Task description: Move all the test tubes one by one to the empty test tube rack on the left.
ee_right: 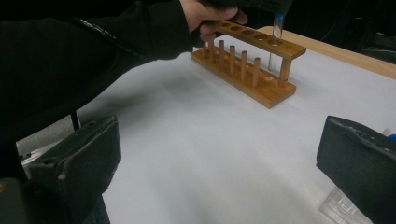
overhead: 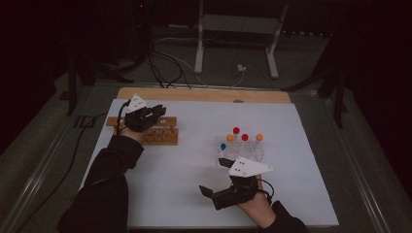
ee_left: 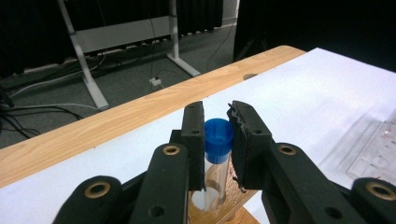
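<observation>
left tongs (ee_left: 218, 140) – nipping blue-capped tube (ee_left: 217, 154) in wooden rack (overhead: 154, 131) | right tongs (ee_right: 219, 158) – wide open, empty

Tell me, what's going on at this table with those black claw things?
A person holds a two-jaw gripper in each hand. The left gripper has its jaws around a blue-capped tube standing in a hole of the wooden rack; whether they press on it I cannot tell. The right gripper hangs open and empty over the white mat, near a clear rack of tubes with red, orange and blue caps.
</observation>
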A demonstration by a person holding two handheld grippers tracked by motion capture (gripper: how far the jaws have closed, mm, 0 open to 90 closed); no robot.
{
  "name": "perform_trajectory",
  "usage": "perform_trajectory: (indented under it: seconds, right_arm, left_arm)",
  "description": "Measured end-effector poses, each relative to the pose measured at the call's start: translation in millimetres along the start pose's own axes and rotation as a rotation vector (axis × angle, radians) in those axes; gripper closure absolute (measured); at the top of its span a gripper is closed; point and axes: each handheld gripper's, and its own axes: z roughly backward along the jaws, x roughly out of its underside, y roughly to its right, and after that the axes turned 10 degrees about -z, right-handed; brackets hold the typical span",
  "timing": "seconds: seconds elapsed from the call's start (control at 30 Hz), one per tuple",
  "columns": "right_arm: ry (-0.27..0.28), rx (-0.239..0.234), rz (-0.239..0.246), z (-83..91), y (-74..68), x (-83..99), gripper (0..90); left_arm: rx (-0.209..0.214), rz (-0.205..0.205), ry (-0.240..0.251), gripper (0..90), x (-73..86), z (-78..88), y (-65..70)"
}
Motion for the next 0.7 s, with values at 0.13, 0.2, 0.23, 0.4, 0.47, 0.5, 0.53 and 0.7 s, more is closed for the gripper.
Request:
perform_trajectory:
  seconds: [0.13,0.2,0.23,0.4,0.47,0.5,0.53,0.7]
  right_arm:
    - [-0.003,-0.002,0.002,-0.3,-0.2,0.3,0.0]
    - [-0.003,-0.003,0.002,-0.2,-0.2,0.3,0.0]
    - [-0.004,-0.003,0.003,-0.2,-0.2,0.3,0.0]
    - [-0.001,-0.004,0.003,0.3,0.3,0.1,0.0]
    - [0.0,-0.003,0.002,0.5,0.5,0.0,0.0]
    - [0.001,-0.004,0.001,0.8,0.6,-0.2,0.0]
    - [0.001,-0.004,0.001,1.1,0.6,-0.4,0.0]
    - [0.015,0.005,0.01,4.3,1.2,-2.4,0.0]
  left_arm:
    - [-0.003,0.015,0.004,77.5,5.9,-3.0,1.0]
    - [-0.001,0.023,-0.001,77.5,9.3,-5.0,1.4]
    - [-0.001,0.022,-0.007,77.5,10.8,-6.0,1.5]
    - [-0.002,0.031,-0.015,77.4,14.7,-9.1,2.2]
    - [-0.004,0.032,-0.021,77.5,14.2,-8.8,1.6]
    - [-0.001,0.033,-0.021,77.4,14.1,-8.8,1.3]
    - [-0.003,0.034,-0.024,77.4,14.3,-8.5,0.7]
    - [0.017,0.043,-0.037,76.7,12.9,-7.8,-1.2]
